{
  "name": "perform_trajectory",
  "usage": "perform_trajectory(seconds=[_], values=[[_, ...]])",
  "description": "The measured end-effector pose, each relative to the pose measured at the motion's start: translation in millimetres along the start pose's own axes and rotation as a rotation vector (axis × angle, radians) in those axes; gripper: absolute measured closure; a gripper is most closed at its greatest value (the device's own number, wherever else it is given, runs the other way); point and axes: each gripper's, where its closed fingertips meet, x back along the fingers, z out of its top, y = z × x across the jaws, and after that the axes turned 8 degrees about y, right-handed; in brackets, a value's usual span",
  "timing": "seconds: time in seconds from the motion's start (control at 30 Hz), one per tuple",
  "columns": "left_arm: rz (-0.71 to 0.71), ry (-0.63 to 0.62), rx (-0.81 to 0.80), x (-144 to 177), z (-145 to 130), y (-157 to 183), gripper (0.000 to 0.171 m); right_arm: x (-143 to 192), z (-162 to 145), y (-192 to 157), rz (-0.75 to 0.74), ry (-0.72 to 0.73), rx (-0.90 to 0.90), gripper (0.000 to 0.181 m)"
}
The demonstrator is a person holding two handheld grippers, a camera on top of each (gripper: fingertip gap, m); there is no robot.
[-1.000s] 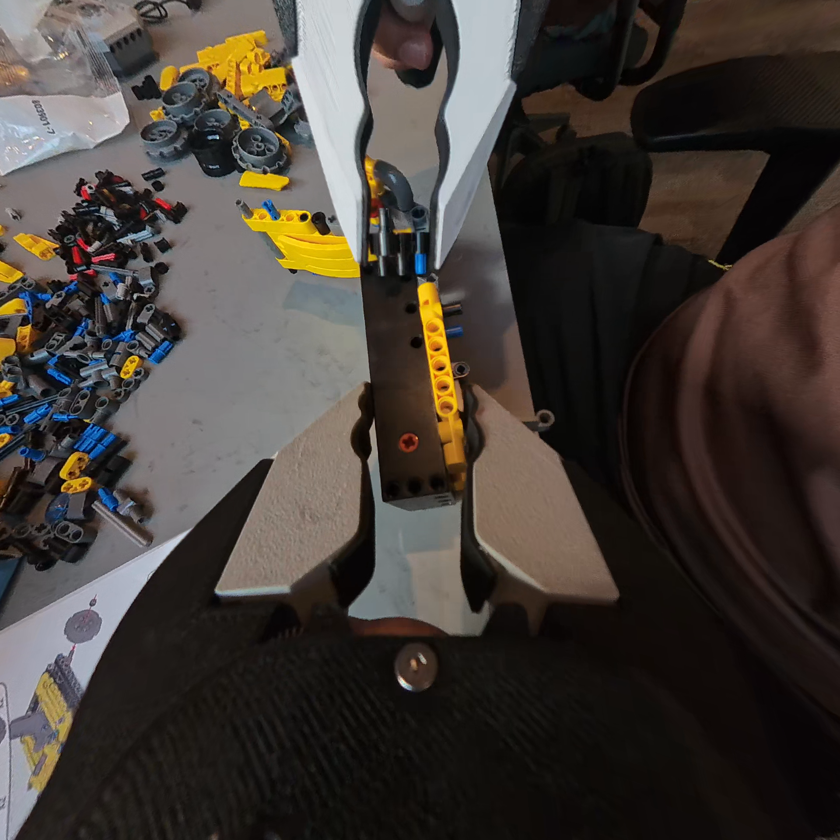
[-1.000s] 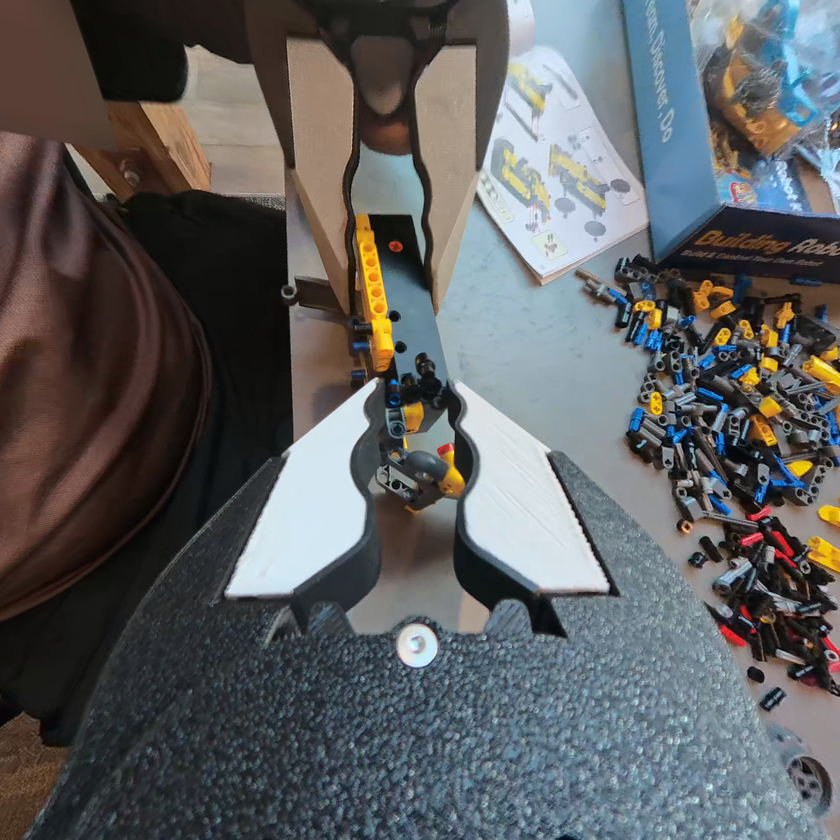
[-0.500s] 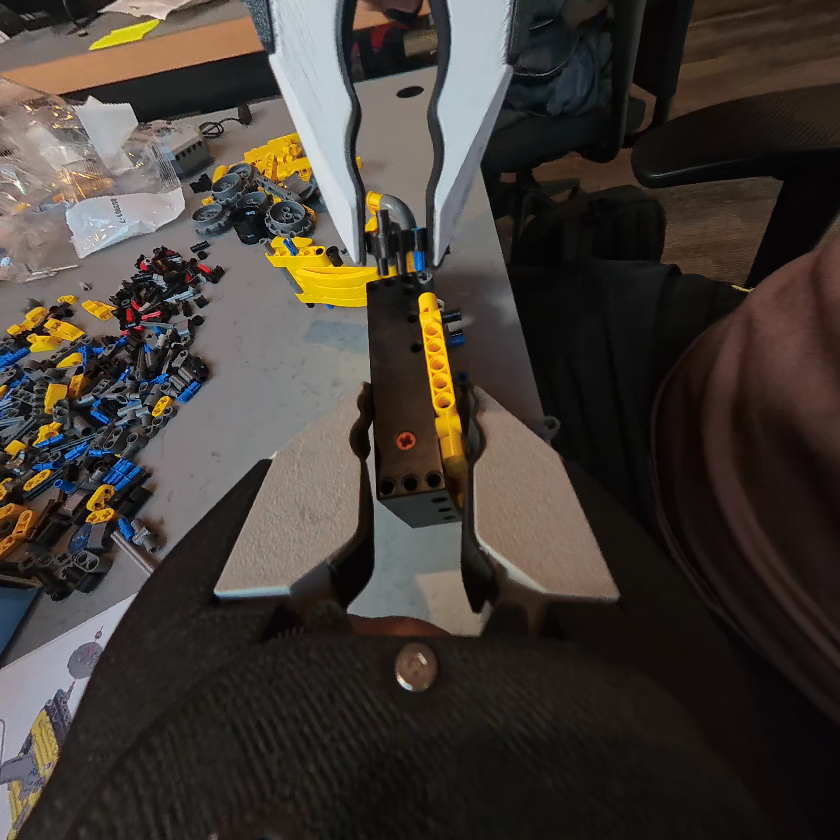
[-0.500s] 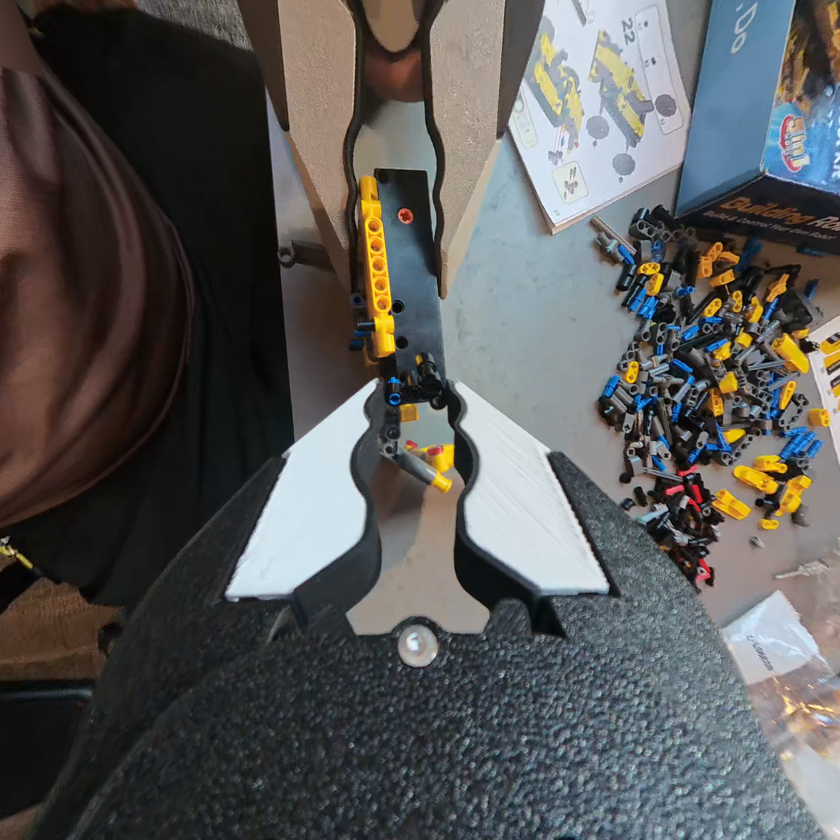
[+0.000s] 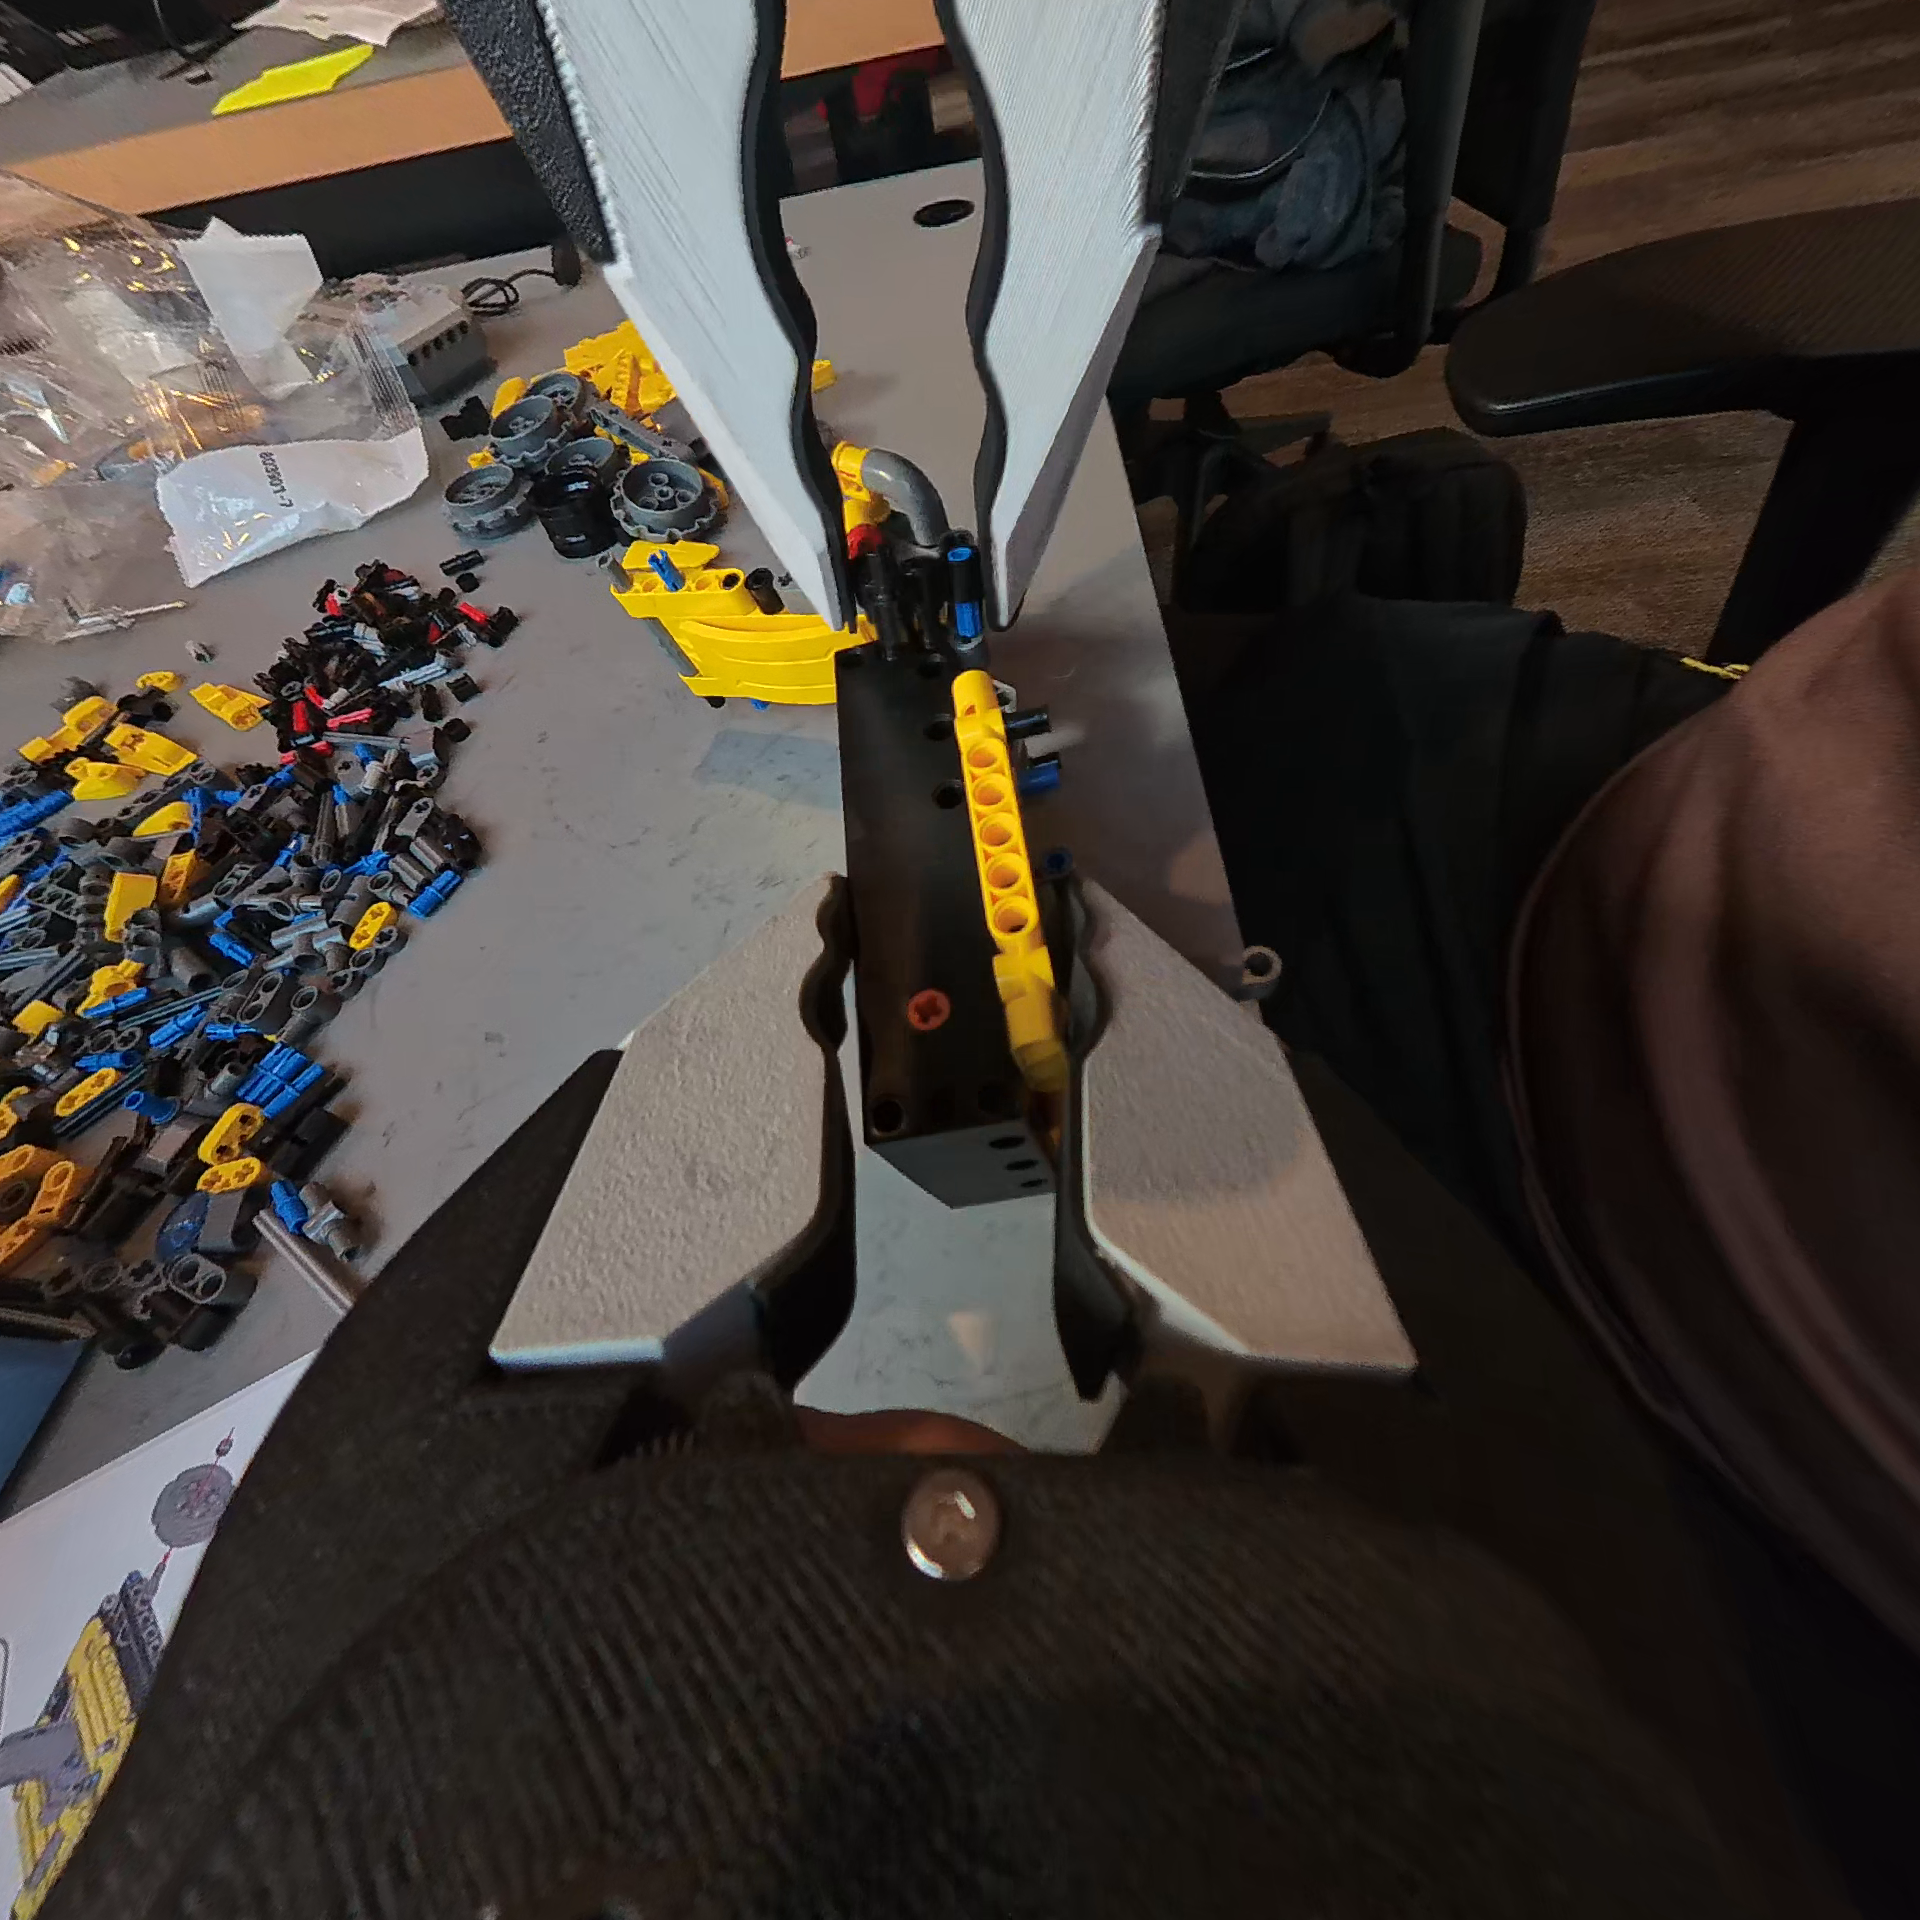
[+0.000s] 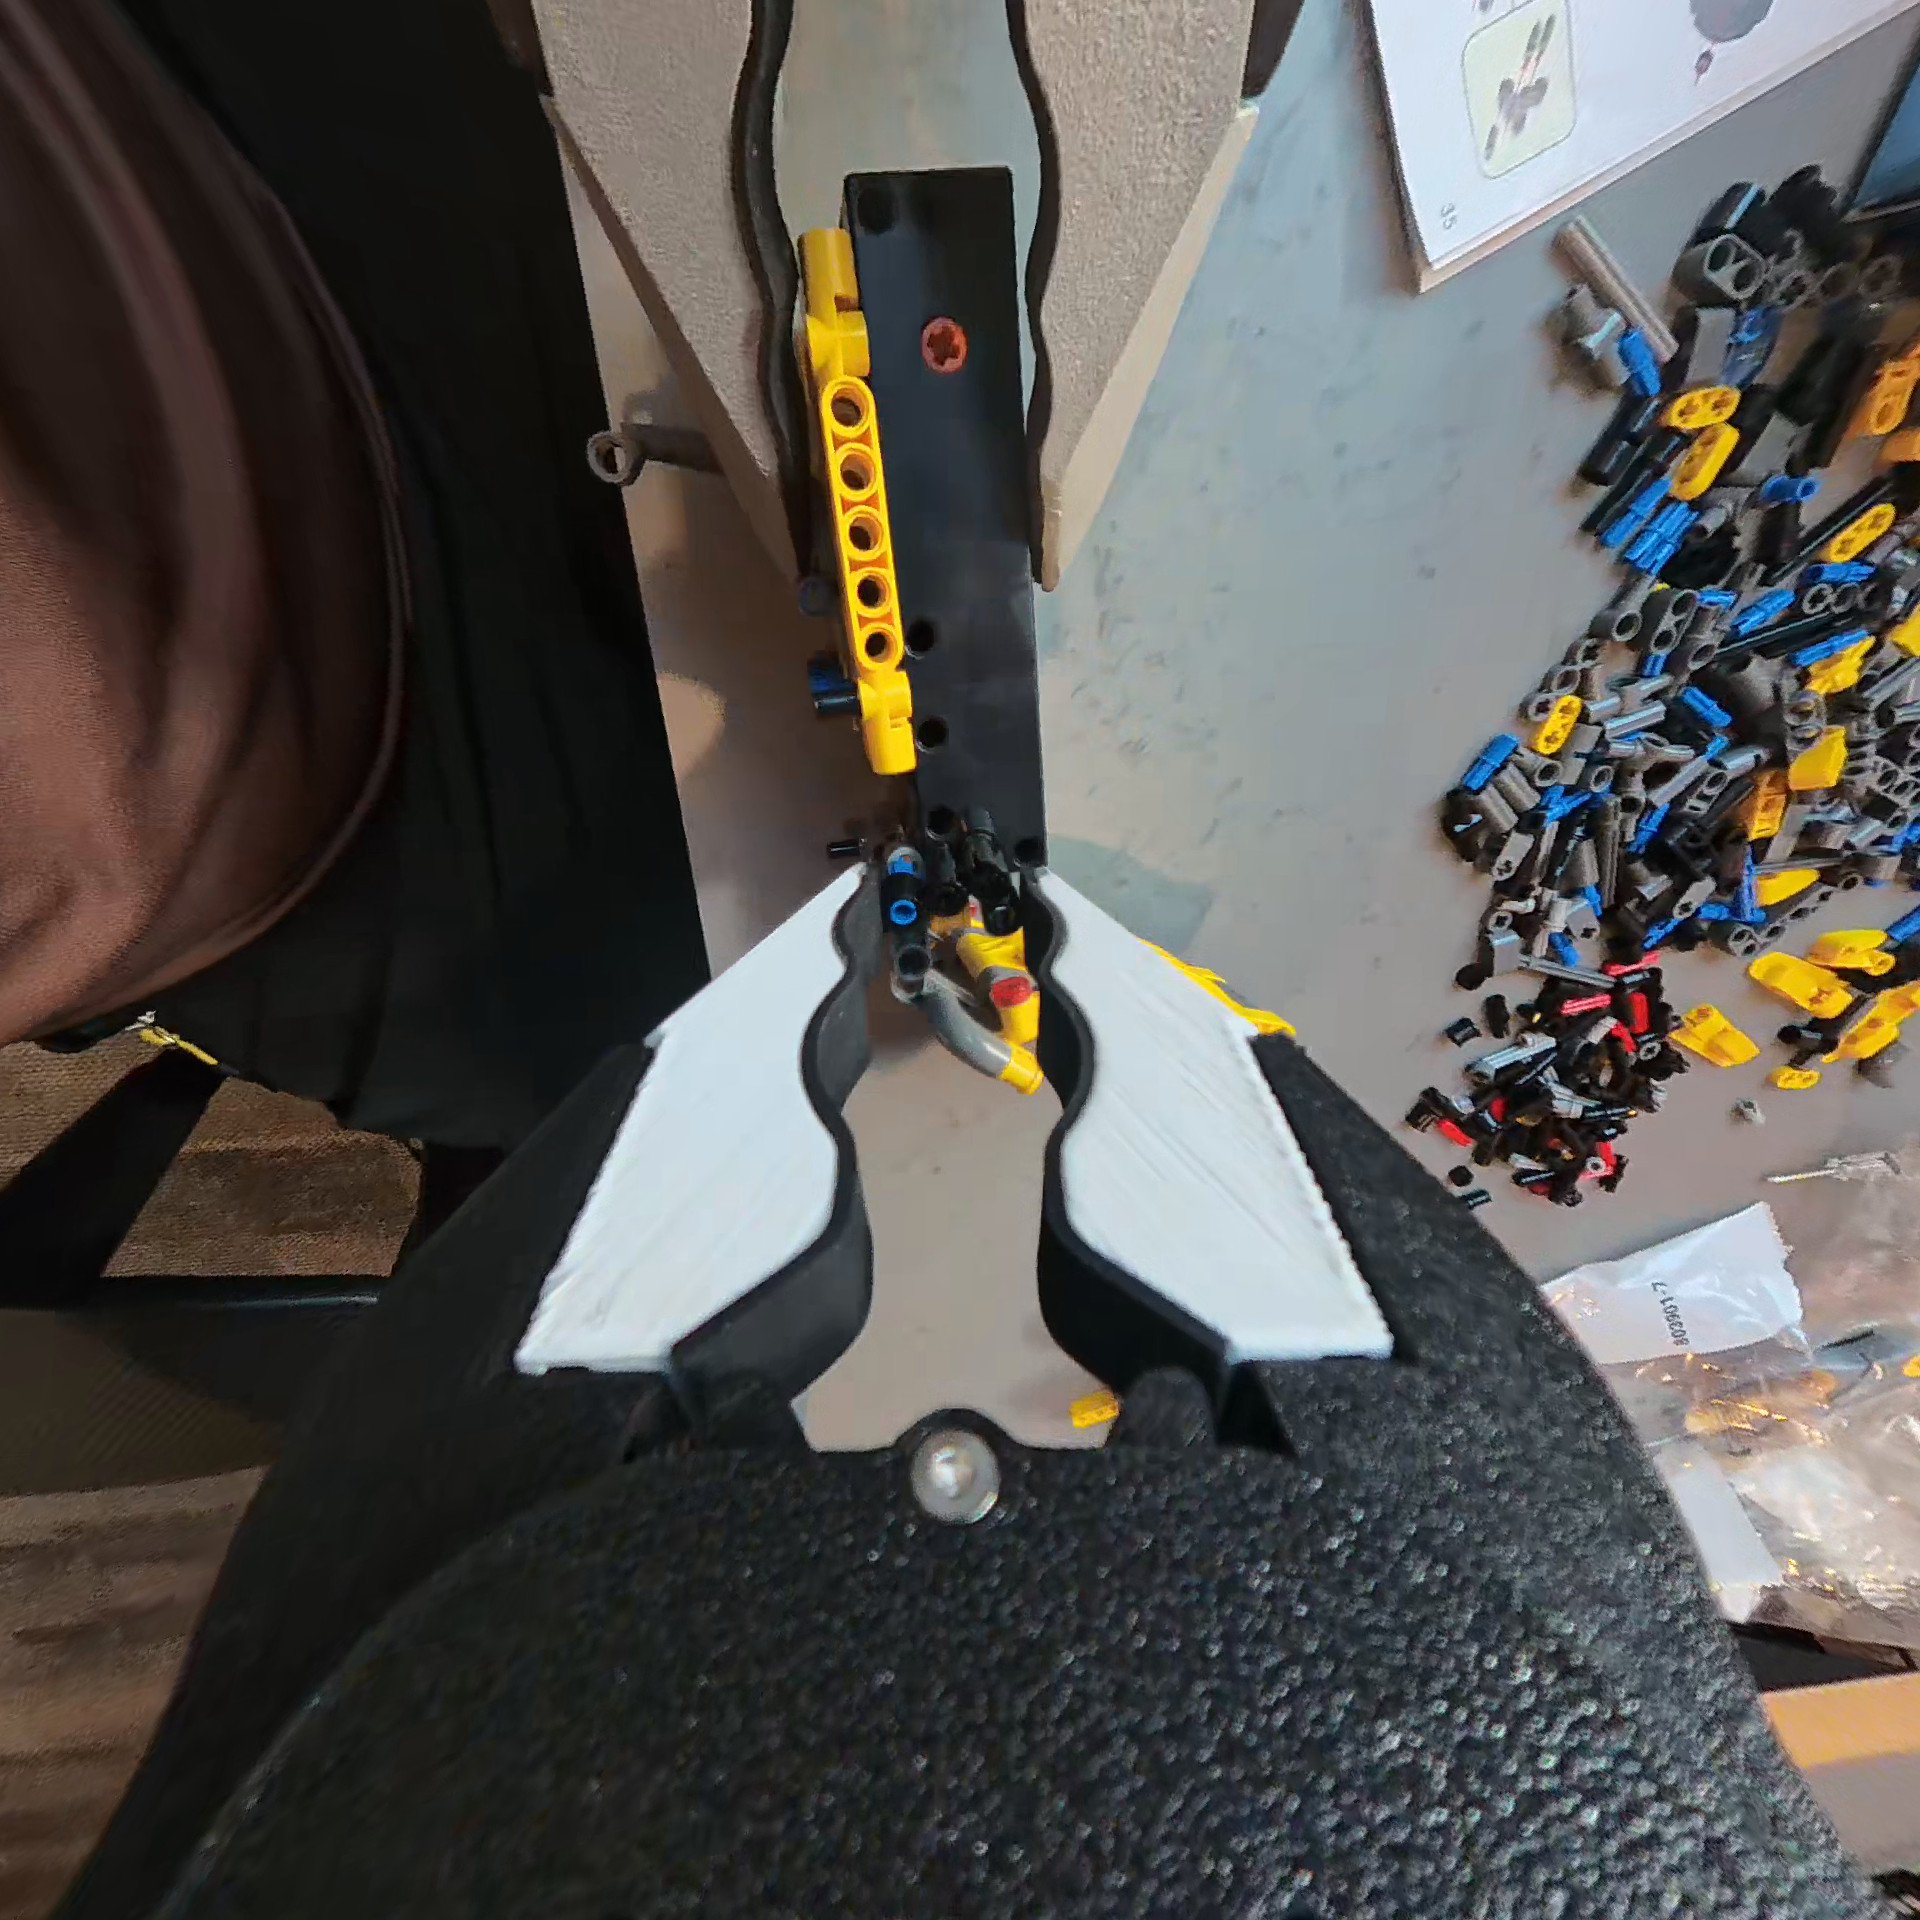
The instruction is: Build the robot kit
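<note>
The left gripper (image 5: pixel 951 914) clamps the black block (image 5: pixel 914 904) with its yellow beam (image 5: pixel 1003 862); the right gripper (image 6: pixel 951 883) pinches the far-end pin cluster (image 6: pixel 951 883), loose parts (image 5: pixel 208 883) lying unused on the bench (image 5: pixel 623 810)

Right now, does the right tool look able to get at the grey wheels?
Probably not: the right tool is shut on the pin cluster at the end of the black block. The grey wheels lie uncovered beside it, but its grip is taken.

Grey table (image 5: pixel 623 800); black office chairs (image 5: pixel 1683 343) beside it (one armrest visible); wood-plank floor (image 5: pixel 1745 94); brown carpet (image 6: pixel 260 1195); warm, dim light.
</note>
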Motion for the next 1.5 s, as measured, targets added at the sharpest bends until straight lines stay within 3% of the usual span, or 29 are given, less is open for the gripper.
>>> perform_trajectory(seconds=[0.7,1.23,1.5], values=[[0.002,0.0,0.01,0,0,-1,0.134,-1,-5,0,0.12,-0.201,-0.086,0.158],[0.005,0.002,0.02,0,0,-2,0.134,0,1,4,0.116,0.127,-0.012,0.154],[0.001,0.002,0.026,0,0,-2,0.134,3,5,8,0.111,0.187,0.006,0.154]])
